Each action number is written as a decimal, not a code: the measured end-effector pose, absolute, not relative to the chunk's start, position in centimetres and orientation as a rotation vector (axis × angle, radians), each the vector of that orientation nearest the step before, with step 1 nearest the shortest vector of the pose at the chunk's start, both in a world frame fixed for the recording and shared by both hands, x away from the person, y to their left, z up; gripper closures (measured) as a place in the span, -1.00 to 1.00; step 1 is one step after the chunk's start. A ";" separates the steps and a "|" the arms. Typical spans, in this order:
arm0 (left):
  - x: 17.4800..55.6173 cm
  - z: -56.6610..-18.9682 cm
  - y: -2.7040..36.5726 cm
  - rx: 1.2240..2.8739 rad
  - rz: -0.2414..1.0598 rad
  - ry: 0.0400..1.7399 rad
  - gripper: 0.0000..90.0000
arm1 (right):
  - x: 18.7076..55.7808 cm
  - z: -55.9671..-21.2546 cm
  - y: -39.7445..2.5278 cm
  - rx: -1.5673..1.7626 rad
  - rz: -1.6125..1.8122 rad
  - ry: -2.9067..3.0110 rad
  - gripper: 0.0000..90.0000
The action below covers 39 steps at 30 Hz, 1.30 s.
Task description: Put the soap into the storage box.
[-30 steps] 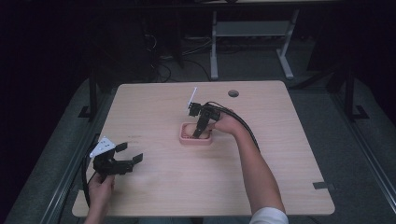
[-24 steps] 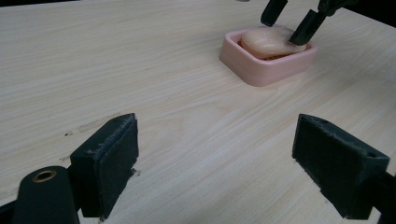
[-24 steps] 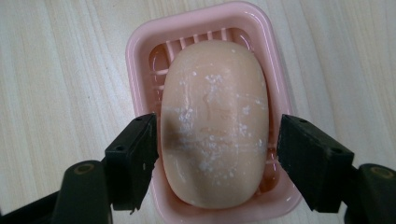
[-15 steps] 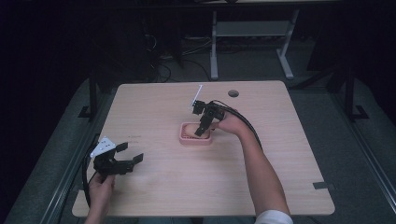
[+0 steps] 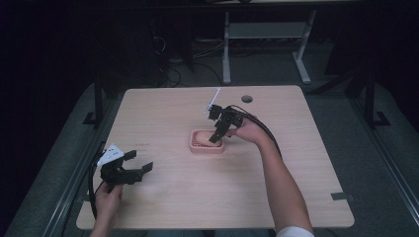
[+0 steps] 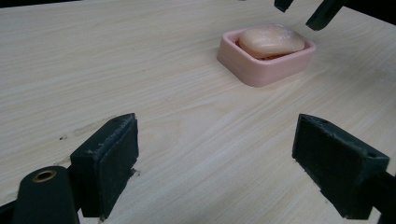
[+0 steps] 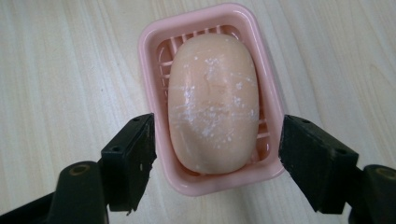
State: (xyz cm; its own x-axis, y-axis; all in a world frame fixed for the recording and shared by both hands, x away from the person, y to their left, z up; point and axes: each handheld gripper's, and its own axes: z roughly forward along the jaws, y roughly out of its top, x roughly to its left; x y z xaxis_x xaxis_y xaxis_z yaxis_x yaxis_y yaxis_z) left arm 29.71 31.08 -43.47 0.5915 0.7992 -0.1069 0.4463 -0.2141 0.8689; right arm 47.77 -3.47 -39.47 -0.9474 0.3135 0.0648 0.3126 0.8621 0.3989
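At the near left corner of the wooden bench (image 5: 168, 103), a person's left hand (image 5: 104, 200) holds the left tool (image 5: 140, 163) low over the surface, its jaws spread wide and holding nothing, pointed toward the bench's middle. In the left gripper view, the two black pads (image 6: 111, 163) frame bare wood, with the pink tray (image 6: 273, 69) well beyond them, toward the upper right, and the soap (image 6: 272, 41) lying in it.

At mid-bench in the high view, the tray (image 5: 205, 146) sits alone with the pale peach soap (image 5: 201, 137) inside. The right tool (image 5: 215, 138) hangs directly above the tray's right end, tipped steeply downward, its white tab raised toward the far edge. The right hand (image 5: 245, 130) grips it from the right, the wrist bent and the bare forearm (image 5: 279, 182) running back to the bench's near edge, a white sleeve showing at the bottom. Black cable loops over the hand and along the arm.

The right gripper view looks straight down: the soap (image 7: 212, 100), flecked white, lies lengthwise in the slatted tray (image 7: 149, 56), filling most of it. The right tool (image 7: 212, 158) is released, its jaws apart and straddling the tray's near end, one outside each long wall, neither clearly touching the rim. Whether they are level with the tray or above it cannot be told from this view.

Beyond the bench, the floor is dark, with a grey frame (image 5: 264, 34) standing behind.
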 end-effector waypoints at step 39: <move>29.6 -43.5 31.0 1.842 0.453 1.015 -0.68 | 45.1 -38.9 -8.2 0.559 0.709 2.980 -0.41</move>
